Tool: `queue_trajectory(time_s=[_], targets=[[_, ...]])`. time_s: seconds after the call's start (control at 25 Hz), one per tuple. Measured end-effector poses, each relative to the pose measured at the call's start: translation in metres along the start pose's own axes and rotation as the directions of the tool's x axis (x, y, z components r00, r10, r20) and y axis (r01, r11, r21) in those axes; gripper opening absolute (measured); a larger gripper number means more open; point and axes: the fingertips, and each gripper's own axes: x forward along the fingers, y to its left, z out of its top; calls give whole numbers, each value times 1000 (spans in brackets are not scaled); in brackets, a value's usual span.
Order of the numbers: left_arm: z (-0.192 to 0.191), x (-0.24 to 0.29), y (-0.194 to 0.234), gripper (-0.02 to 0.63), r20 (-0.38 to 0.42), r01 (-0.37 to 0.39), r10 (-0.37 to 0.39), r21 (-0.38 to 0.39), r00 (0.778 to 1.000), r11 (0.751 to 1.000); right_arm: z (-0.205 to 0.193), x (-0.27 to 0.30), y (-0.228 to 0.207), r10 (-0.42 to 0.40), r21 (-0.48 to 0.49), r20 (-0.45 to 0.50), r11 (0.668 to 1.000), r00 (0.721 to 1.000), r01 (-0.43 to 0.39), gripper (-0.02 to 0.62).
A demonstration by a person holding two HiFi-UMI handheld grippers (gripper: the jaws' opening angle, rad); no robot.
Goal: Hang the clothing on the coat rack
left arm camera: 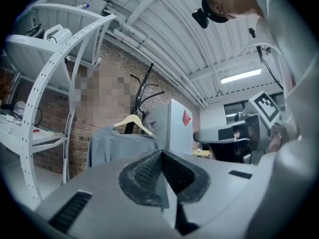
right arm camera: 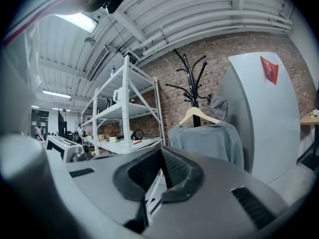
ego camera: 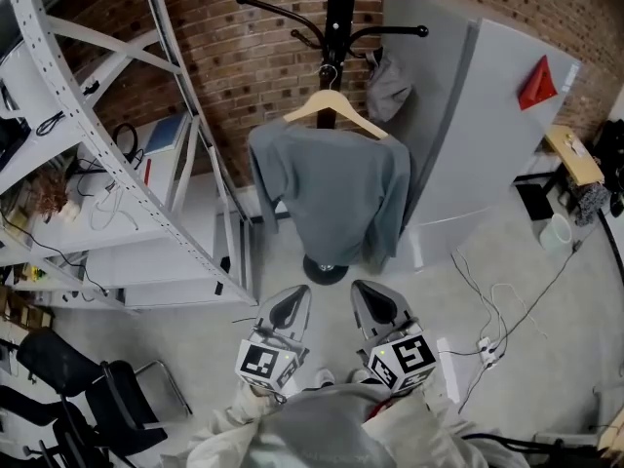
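A grey long-sleeved shirt (ego camera: 331, 195) hangs on a wooden hanger (ego camera: 336, 110) hooked over the black coat rack (ego camera: 336, 8). The same shirt (left arm camera: 117, 146) (right arm camera: 209, 141) appears in both gripper views, well ahead of the jaws. My left gripper (ego camera: 289, 308) and right gripper (ego camera: 374, 303) are held low near my body, side by side, pointing at the rack's base. Both are shut with nothing between their pads.
A white metal shelving unit (ego camera: 117, 164) stands to the left of the rack. A grey cabinet (ego camera: 487, 125) with a red triangle sticker stands to the right. A second grey garment (ego camera: 388, 88) hangs on the rack. Cables (ego camera: 497, 330) lie on the floor at right, a black chair (ego camera: 88, 388) at lower left.
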Motion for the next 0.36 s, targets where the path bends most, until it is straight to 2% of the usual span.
queue_trajectory(time_s=[0.36], targets=[[-9, 29, -25, 8, 1, 0, 0, 0, 1000, 1000, 9, -13, -31, 17, 4, 5, 1000, 1000, -17, 25]])
